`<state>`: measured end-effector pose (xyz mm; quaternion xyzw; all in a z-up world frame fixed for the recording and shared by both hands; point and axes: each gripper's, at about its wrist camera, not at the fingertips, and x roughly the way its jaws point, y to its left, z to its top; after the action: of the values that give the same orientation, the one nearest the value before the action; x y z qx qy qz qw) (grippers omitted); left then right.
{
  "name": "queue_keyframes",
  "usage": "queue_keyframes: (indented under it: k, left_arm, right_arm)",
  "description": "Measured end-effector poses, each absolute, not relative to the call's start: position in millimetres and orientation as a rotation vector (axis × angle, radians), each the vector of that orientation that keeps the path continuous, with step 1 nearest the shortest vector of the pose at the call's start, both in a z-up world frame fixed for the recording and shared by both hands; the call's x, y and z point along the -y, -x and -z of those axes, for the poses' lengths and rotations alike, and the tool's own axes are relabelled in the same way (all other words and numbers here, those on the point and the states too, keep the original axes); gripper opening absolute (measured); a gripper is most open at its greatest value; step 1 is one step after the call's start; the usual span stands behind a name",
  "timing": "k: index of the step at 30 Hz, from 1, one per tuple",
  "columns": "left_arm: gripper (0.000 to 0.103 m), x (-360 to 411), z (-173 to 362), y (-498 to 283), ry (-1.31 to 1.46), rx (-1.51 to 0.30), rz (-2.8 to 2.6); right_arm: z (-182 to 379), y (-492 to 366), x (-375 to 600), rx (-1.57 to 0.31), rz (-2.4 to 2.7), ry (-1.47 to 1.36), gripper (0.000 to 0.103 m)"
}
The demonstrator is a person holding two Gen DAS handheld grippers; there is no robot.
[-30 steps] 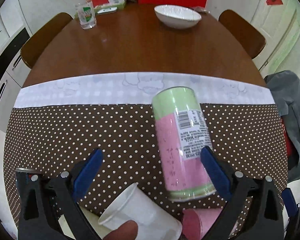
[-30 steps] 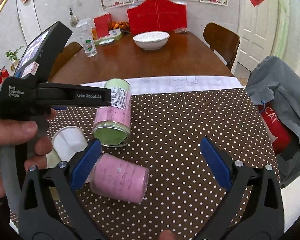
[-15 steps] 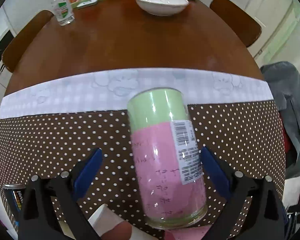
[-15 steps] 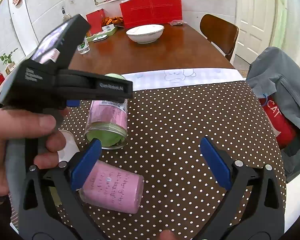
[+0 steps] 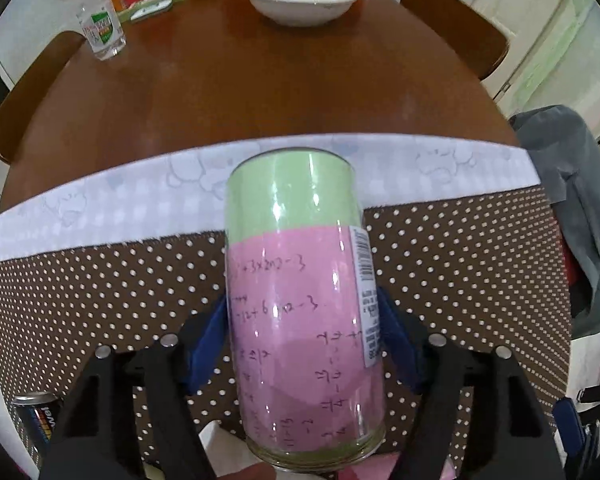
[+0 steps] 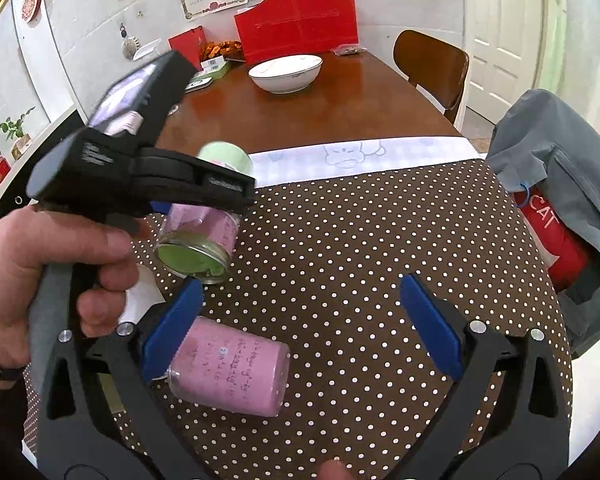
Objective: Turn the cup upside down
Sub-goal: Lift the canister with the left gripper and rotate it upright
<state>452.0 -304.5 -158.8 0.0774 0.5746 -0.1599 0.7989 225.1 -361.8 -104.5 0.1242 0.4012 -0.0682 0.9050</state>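
Under me spreads the big oval brown wooden table (image 5: 260,92), its near end covered by a brown cloth with white polka dots (image 6: 360,264), white-bordered at the far side. On that cloth lies the task's thing, a tall clear glass cup lined with pink and green paper (image 5: 300,312), on its side with its open mouth toward me and its green end pointing away. My left gripper (image 5: 302,340) has its blue pads pressed against the cup's two flanks around mid-body, so I am clamped on it. My right gripper (image 6: 300,324) hangs with its jaws wide apart and nothing between them, just above a smaller pink-lined glass jar (image 6: 230,370) lying on its side. I judge this the grasp step, with the turn not yet made: next I should lift, rotate until the mouth faces down, and set it on the cloth. The cloth to the right is bare, good room to swing; close by on the left sit a white paper cup (image 6: 140,298) and a dark drink can (image 5: 36,416).
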Motion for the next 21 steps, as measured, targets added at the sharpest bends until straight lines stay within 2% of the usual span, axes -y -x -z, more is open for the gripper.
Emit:
queue_keyframes:
  k: [10,15,21]
  left_arm:
    - [0.069,275.7,100.8,-404.4,-0.139,-1.126,0.412]
    - [0.069,197.7,75.0,-352.7,-0.125,-1.081,0.418]
    - [0.069,149.4,58.2,-296.0,-0.106,-1.010,0.396]
  right_arm:
    - [88.0,-207.0,351.0,-0.793,0.124,-0.269,0.097]
    - [78.9,-188.7,332.0,-0.775,0.103,-0.261,0.097]
    - [66.6,-160.0,305.3,-0.740,0.074,-0.240,0.097]
